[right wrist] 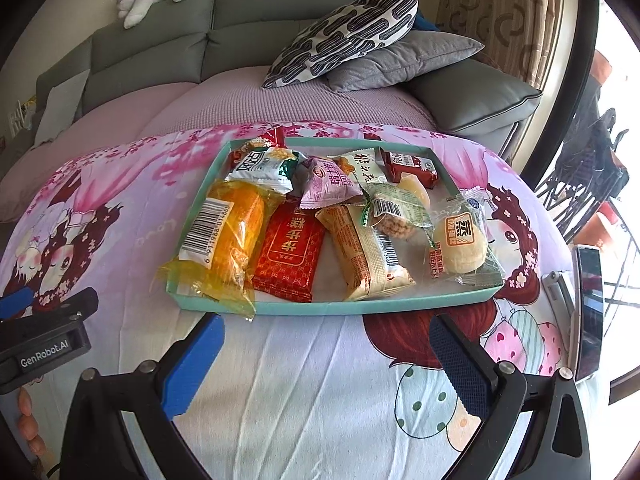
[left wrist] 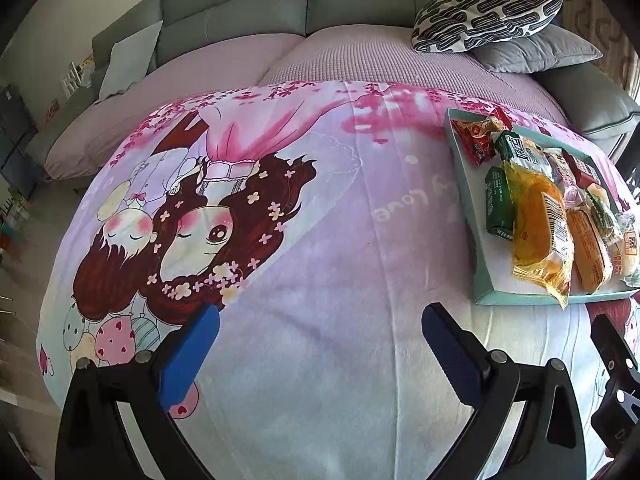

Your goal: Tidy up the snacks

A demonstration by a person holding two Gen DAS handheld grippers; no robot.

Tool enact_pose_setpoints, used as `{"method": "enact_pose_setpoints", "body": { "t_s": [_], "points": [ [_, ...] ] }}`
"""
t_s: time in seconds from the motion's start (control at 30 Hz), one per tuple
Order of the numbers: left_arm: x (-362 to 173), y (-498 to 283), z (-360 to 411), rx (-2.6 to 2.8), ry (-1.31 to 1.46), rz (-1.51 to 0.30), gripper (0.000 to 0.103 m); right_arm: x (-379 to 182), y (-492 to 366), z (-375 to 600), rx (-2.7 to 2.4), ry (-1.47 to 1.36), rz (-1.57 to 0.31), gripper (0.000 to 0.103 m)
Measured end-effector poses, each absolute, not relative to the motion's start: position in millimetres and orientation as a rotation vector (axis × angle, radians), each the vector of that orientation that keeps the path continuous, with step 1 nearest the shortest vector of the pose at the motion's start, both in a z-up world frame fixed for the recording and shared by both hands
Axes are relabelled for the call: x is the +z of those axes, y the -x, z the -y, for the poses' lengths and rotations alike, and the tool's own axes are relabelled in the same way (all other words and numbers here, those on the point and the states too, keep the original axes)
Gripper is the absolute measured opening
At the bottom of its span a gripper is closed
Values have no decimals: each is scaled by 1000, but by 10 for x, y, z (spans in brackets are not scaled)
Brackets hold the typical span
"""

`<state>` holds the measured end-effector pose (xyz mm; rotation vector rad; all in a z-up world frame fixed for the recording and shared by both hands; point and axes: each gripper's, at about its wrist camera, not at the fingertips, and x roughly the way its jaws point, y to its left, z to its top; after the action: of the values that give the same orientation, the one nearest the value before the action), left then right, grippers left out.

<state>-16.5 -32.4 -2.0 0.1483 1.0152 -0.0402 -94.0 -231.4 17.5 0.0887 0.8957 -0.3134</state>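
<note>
- Roughly ten wrapped snacks lie heaped in a shallow teal cardboard tray [right wrist: 280, 307] on a pink cartoon-print blanket [right wrist: 312, 380]; the tray sits just ahead of the right gripper [right wrist: 326, 354], whose blue-padded fingers [right wrist: 192, 368] stand wide apart with nothing between them.
- Left gripper [left wrist: 320, 354] is likewise spread wide and empty, hovering over bare blanket; the tray lies ahead of it and off beyond its right finger.
- Nearest the right gripper's left finger is a yellow cellophane-wrapped orange cake [right wrist: 228, 240], its loose wrapper end hanging over the tray's near rim. It is probably light, soft and crushable, with slippery film; I would pinch it across the middle, gently, not by the flapping end.
- Straight ahead, between the fingers, lie a flat red foil packet with gold lettering [right wrist: 290, 254] and a long cream-and-orange wrapped bar [right wrist: 366, 252]. The bar looks firmer and should take a grip across its narrow width.
- Ahead of the right finger sits a clear-wrapped pale round bun [right wrist: 464, 246], likely squashy; a light hold on the crimped wrapper edge seems safer.
- Small packets at the far side, green-and-white [right wrist: 264, 168], purple [right wrist: 326, 184] and dark red [right wrist: 412, 166], overlap one another, so lifting one may drag its neighbours.
</note>
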Motion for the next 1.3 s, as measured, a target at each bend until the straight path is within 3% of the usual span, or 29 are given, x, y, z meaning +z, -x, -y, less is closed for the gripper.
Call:
{"method": "enact_pose_setpoints", "body": {
  "t_s": [1.3],
  "points": [
    [-251,97,416,-155,-133,-925,101,-59,832,2395,-294,-112,-904,103]
  ]
}}
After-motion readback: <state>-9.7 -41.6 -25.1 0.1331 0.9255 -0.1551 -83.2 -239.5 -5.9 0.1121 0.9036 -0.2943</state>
